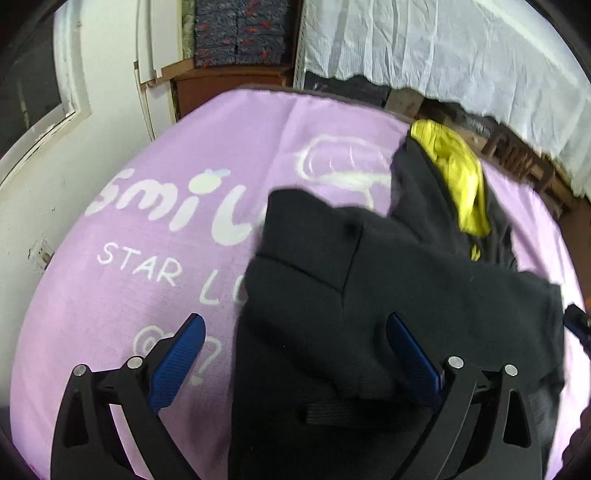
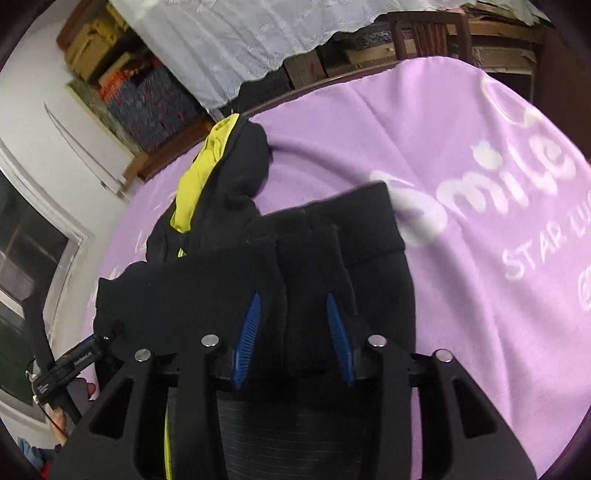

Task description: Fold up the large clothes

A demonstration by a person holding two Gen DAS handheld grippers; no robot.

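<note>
A black jacket (image 1: 388, 288) with a yellow lining (image 1: 458, 173) lies bunched on a purple blanket (image 1: 147, 295) printed with white letters. My left gripper (image 1: 295, 317) is open wide over the jacket's left edge: one finger hangs over the blanket, the other over black cloth, and nothing is pinched. The right gripper (image 2: 293, 295) hovers over the jacket (image 2: 221, 280) with its jaws partly apart. A thick black fold (image 2: 310, 266) sits between its blue pads (image 2: 247, 332), and the left pad stands clear of it. The yellow lining (image 2: 192, 184) shows at the far end.
The blanket (image 2: 480, 295) covers a round-looking table whose dark far edge (image 1: 332, 94) is visible. Beyond it are white draped cloth (image 1: 443, 44), wooden chairs (image 2: 424, 33), stacked patterned fabric (image 1: 240, 29) and a white wall with a window (image 1: 33, 96). A hand (image 2: 59, 417) holds the other gripper at lower left.
</note>
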